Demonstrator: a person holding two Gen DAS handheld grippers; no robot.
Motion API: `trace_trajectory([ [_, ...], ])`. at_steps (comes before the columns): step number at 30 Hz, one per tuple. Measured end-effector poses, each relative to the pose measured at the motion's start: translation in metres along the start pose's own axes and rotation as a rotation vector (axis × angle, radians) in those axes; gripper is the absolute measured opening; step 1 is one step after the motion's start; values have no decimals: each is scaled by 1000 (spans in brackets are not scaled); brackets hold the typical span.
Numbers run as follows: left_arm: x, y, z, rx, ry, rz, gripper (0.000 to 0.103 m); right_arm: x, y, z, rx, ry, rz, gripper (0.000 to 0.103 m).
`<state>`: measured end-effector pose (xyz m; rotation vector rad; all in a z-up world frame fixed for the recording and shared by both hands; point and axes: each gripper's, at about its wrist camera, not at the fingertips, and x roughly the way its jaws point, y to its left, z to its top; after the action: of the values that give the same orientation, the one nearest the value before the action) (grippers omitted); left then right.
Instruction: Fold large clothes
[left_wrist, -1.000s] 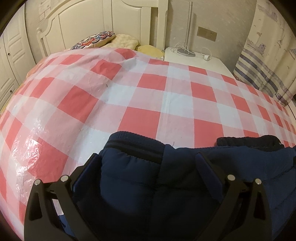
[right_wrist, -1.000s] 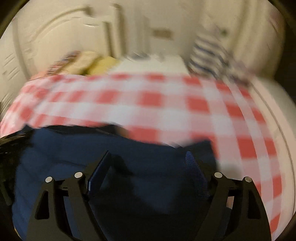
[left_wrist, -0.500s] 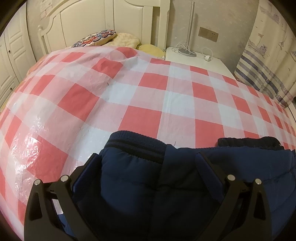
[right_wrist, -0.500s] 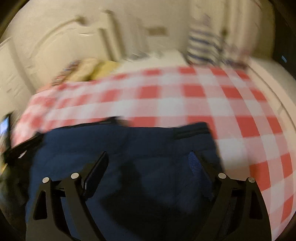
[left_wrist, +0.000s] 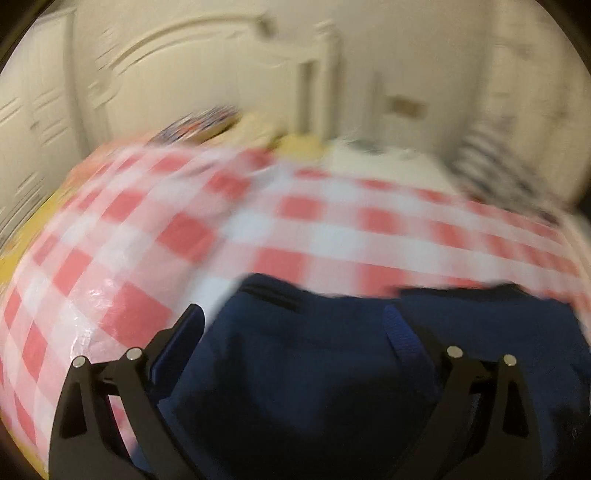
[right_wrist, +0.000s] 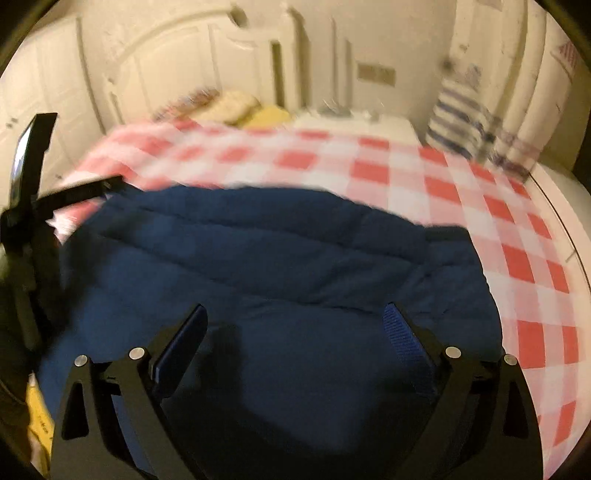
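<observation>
Both views have swung since the earlier frames: more of the headboard and less of the jacket fills the left view, while the right view now takes in the jacket's whole quilted span. Left gripper (left_wrist: 293, 325): jaws spread wide, nothing pinched, over the jacket's (left_wrist: 332, 369) near left part. Right gripper (right_wrist: 295, 325): jaws opening, fabric below them but not clamped. Jacket (right_wrist: 266, 266): navy, padded, lying flat on the near part of the bed (right_wrist: 406, 173), its ribbed hem or cuff (left_wrist: 273, 291) towards the headboard (right_wrist: 177, 55). Judged soft, bulky and fairly light, with a smooth shell likely to slip; it should spring back when folded. Best hold: a stitched edge such as the ribbed band or a seam, pinched through both layers, not the puffy middle. Beyond the jacket: checked plastic cover, pillows (right_wrist: 236, 105), then the headboard.
</observation>
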<state>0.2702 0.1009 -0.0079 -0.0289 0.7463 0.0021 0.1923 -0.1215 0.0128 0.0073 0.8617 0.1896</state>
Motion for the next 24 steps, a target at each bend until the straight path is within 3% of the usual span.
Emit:
trace_trajectory([
  [2, -32, -32, -19, 127, -35, -44, 101, -10, 12, -2, -43, -17, 11, 92],
  [5, -44, -70, -53, 263, -31, -62, 101, -9, 38, -12, -165, 18, -1, 92],
  [8, -23, -94, -81, 374, -5, 11, 101, 12, 47, -25, -201, 50, -4, 92],
  [14, -12, -73, -75, 272, 54, -96, 101, 21, 35, -26, -146, 50, 55, 97],
  [17, -25, -53, -73, 197, 28, -63, 101, 11, 35, -27, -138, 43, 36, 97],
  [19, -40, -34, -74, 157, -4, -64, 101, -2, 23, -29, -101, 20, 32, 97],
  [21, -47, -11, -76, 130, -21, -20, 101, -11, 5, -33, -57, 4, 13, 97],
  [22, -45, 3, -78, 109, -12, 19, 101, -14, -8, -35, -24, 0, -8, 97],
  [24, -34, 32, -82, 18, 43, 5, 101, -13, -34, -40, 62, 6, -22, 97],
])
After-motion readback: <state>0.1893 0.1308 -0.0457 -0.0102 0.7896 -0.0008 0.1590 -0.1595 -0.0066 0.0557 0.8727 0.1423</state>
